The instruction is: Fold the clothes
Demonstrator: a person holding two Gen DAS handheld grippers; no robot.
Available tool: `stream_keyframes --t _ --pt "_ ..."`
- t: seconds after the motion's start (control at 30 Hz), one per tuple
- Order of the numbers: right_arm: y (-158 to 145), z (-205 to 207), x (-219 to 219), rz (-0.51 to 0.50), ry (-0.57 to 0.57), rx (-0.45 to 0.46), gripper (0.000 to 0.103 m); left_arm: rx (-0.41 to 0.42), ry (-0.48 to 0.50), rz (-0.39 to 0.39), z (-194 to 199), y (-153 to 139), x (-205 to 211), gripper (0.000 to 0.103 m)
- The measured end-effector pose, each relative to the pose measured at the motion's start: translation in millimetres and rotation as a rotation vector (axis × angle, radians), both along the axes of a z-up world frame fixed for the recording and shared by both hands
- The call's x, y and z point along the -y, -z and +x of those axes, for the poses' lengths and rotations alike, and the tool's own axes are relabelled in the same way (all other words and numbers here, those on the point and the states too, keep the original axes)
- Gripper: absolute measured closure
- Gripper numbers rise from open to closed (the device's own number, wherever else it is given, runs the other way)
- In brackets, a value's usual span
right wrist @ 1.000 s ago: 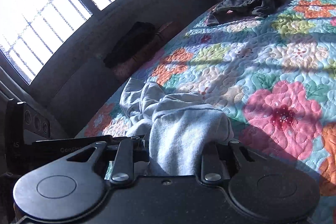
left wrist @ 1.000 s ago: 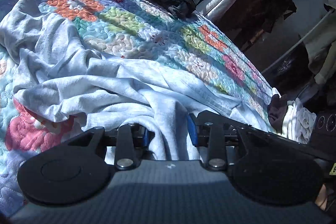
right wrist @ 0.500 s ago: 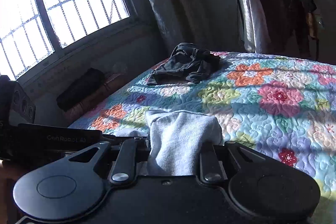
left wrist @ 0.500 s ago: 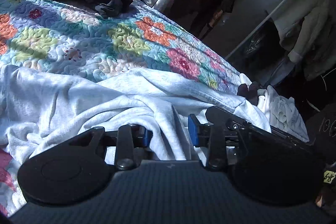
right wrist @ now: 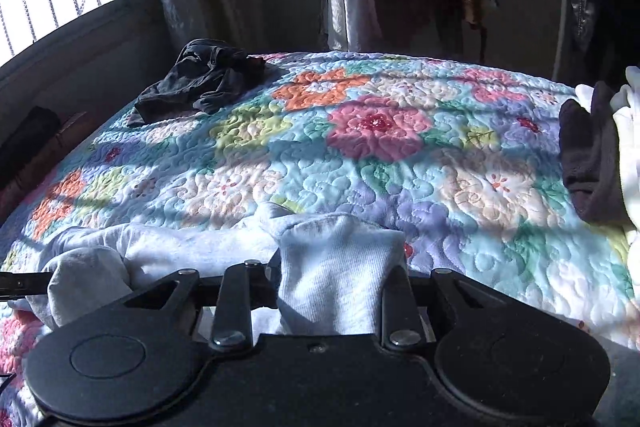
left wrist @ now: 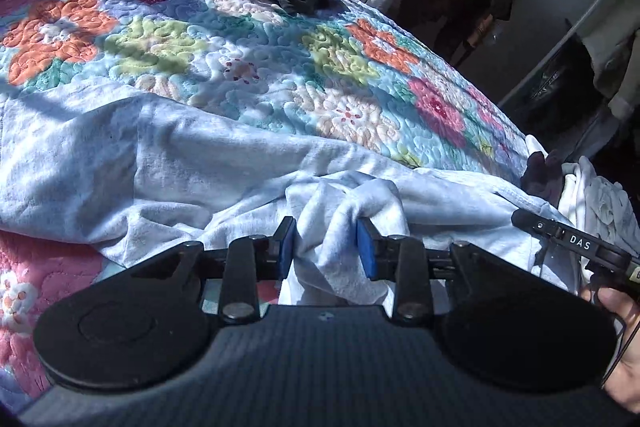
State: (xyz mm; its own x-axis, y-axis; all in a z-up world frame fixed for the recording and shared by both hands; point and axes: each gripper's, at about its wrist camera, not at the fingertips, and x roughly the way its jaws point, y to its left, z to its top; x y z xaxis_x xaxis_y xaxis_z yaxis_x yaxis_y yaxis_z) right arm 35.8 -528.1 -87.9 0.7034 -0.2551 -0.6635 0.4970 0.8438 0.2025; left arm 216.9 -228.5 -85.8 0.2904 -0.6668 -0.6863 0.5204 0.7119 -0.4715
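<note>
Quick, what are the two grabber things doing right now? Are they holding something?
Left gripper: closed on a bunch of the light grey garment.
Right gripper: holding that garment's ribbed end; its jaws have just been opening a little.

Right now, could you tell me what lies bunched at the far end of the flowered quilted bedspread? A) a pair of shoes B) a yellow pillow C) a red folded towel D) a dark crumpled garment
D: a dark crumpled garment lies in a heap at the far end of the flowered quilted bedspread, well beyond the pale grey garment bunched in the right gripper.
</note>
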Motion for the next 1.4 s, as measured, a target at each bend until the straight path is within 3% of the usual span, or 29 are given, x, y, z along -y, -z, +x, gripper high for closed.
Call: stream_keyframes --t 0.1,0.3,0.4,0.53,0.6,0.67,0.83,0.9,0.93,1.0,1.1,1.17,1.3,1.4 --pt "-5 -11 -7 0.032 0.007 0.025 0.069 -0.009 0.008 0.016 -8 1 -4 0.07" --pt "-19 -22 -28 -0.007 -0.032 -0.006 0.063 -0.047 0.005 0.081 -29 23 -26 0.061" --pt "-19 -20 -25 0.045 -0.041 -0.019 0.053 -0.055 -0.015 0.092 -35 33 -41 0.061" --pt "-17 -21 -28 0.134 -0.07 -0.024 0.048 -0.089 -0.046 0.057 -32 42 -56 0.057" --pt "-15 -23 -35 0.159 -0.107 -0.036 0.032 -0.101 -0.045 0.033 -31 42 -58 0.056" --pt "-10 -22 -46 0.093 -0.133 -0.098 0.018 -0.104 -0.039 0.014 -30 43 -59 0.055" --pt "4 -21 -61 -0.183 -0.061 -0.283 0.016 -0.079 -0.021 -0.006 -32 43 -60 0.053" --pt "1 -24 -60 -0.296 0.035 -0.309 0.016 -0.073 -0.016 -0.018 -31 44 -62 0.051" --pt "-5 -26 -60 -0.307 0.058 -0.28 0.016 -0.069 -0.015 -0.023 -30 44 -64 0.05" --pt "-20 -34 -63 -0.279 0.065 -0.172 0.016 -0.043 -0.019 -0.015 -28 41 -67 0.046" --pt "-30 -34 -80 -0.174 -0.038 -0.062 0.016 0.034 -0.056 0.075 -24 38 -71 0.043" --pt "-25 -23 -100 -0.113 -0.137 -0.058 0.016 0.062 -0.088 0.118 -18 40 -77 0.043" --pt "1 0 -148 -0.025 -0.306 -0.093 0.016 0.03 -0.137 0.107 -5 46 -96 0.043" --pt "23 11 -177 0.009 -0.372 -0.156 0.016 0.038 -0.165 0.109 5 49 -107 0.043"
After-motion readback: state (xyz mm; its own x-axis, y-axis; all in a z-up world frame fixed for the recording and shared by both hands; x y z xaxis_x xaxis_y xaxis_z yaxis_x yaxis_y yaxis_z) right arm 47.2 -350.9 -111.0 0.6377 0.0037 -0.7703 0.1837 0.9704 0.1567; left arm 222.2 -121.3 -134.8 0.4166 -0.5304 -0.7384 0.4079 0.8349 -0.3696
